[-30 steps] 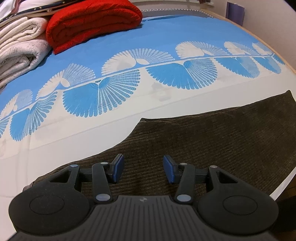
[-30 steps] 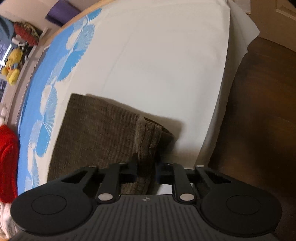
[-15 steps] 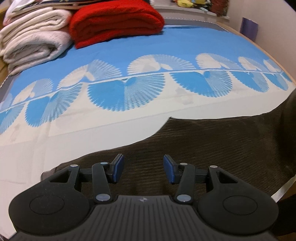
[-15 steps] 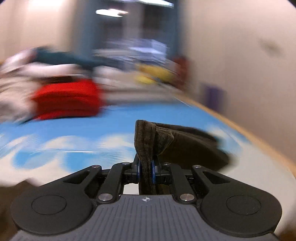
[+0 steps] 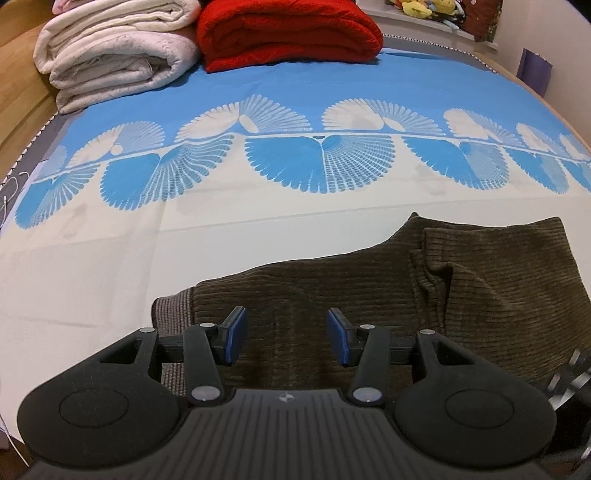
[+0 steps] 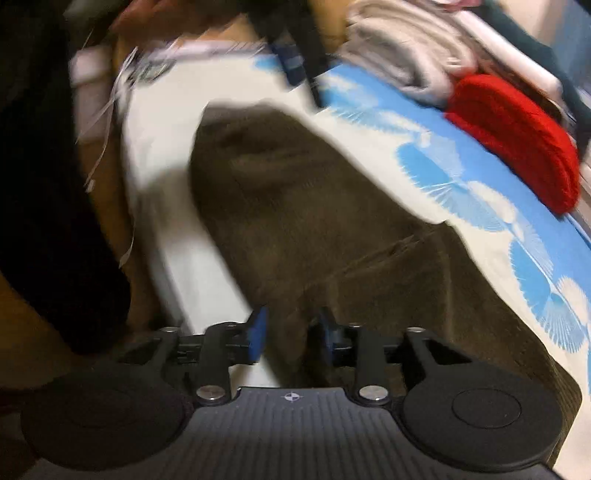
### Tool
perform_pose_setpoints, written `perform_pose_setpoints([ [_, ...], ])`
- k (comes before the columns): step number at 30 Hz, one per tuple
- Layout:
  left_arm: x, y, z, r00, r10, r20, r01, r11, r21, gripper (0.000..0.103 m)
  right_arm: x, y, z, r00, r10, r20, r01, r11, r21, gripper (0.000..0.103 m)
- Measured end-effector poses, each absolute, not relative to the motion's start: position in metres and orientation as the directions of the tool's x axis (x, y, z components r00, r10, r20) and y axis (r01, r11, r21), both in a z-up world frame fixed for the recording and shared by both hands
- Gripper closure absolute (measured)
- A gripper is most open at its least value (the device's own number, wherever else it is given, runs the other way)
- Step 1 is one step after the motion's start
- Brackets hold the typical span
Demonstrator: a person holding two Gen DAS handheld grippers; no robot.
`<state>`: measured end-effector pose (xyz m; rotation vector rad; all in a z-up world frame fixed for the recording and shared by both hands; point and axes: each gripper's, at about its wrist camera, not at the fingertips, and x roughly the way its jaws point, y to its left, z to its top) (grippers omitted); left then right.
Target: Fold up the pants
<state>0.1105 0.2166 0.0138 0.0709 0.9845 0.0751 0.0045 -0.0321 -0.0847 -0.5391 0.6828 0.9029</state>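
Dark brown corduroy pants (image 5: 388, 291) lie on the bed near its front edge, with one end folded over on the right into a doubled layer (image 5: 495, 269). The waistband (image 5: 171, 306) shows at the left. My left gripper (image 5: 283, 334) is open and empty, hovering just above the pants near the waistband. In the blurred right wrist view the pants (image 6: 306, 206) stretch away from me. My right gripper (image 6: 290, 332) is open with its jaws just over the pants' near end, holding nothing.
The bed sheet (image 5: 184, 240) is white with a blue fan pattern. Folded white blankets (image 5: 114, 55) and a red blanket (image 5: 291, 33) are stacked at the far side. The red blanket also shows in the right wrist view (image 6: 517, 136). The bed edge (image 6: 177, 251) is at left there.
My right gripper carried the pants' end up and over, laid it on the rest, and opened. My left gripper stayed open while its view shifted left along the pants.
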Motion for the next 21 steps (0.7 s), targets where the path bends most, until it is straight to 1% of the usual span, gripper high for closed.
perform_pose_setpoints([
  [2,0.11,0.217,0.012,0.547,0.099,-0.831,-0.029,0.995,0.099,0.05,0.021,-0.045,-0.08,0.472,0.518,-0.713,-0.802,0.588,-0.104,0.054],
  [4,0.111,0.217,0.011,0.544,0.105,-0.832,-0.023,0.994,0.111,0.05,0.031,-0.048,-0.085,0.486,0.484,-0.728,-0.771,0.629,-0.096,0.054],
  [7,0.112,0.215,0.01,0.541,0.105,-0.834,-0.02,0.993,0.112,0.05,0.033,-0.047,-0.102,0.432,0.461,-0.775,-0.796,0.598,-0.088,0.055],
  [9,0.114,0.213,0.009,0.541,0.105,-0.834,-0.017,0.993,0.114,0.05,0.032,-0.038,-0.11,0.425,0.446,-0.788,-0.818,0.561,-0.123,0.056],
  [10,0.114,0.212,0.009,0.542,0.104,-0.834,-0.015,0.993,0.114,0.05,0.025,-0.038,-0.111,0.431,0.441,-0.787,-0.822,0.551,-0.142,0.061],
  [11,0.114,0.211,0.009,0.542,0.103,-0.834,-0.012,0.993,0.115,0.05,0.026,-0.038,-0.111,0.43,0.444,-0.786,-0.825,0.546,-0.144,0.09],
  [12,0.115,0.21,0.009,0.542,0.102,-0.834,-0.01,0.993,0.115,0.05,0.028,-0.038,-0.108,0.423,0.452,-0.785,-0.828,0.544,-0.133,0.092],
  [13,0.115,0.208,0.008,0.542,0.102,-0.834,-0.008,0.993,0.117,0.05,0.029,-0.041,-0.101,0.433,0.465,-0.772,-0.823,0.553,-0.128,0.092],
  [15,0.116,0.207,0.007,0.541,0.103,-0.835,-0.003,0.993,0.121,0.05,0.023,-0.04,-0.091,0.472,0.516,-0.715,-0.818,0.56,-0.136,0.093],
  [17,0.117,0.206,0.007,0.538,0.107,-0.836,-0.003,0.992,0.125,0.05,0.015,-0.041,-0.083,0.472,0.565,-0.677,-0.838,0.525,-0.146,0.093],
  [19,0.118,0.205,0.006,0.535,0.112,-0.837,-0.006,0.992,0.129,0.05,0.005,-0.043,-0.09,0.427,0.561,-0.709,-0.874,0.458,-0.163,0.092],
  [20,0.118,0.205,0.006,0.535,0.112,-0.838,-0.007,0.992,0.128,0.05,0.002,-0.04,-0.095,0.406,0.545,-0.734,-0.887,0.429,-0.171,0.086],
  [21,0.118,0.205,0.005,0.533,0.112,-0.839,-0.008,0.992,0.127,0.05,-0.002,-0.037,-0.103,0.381,0.527,-0.76,-0.901,0.395,-0.178,0.077],
])
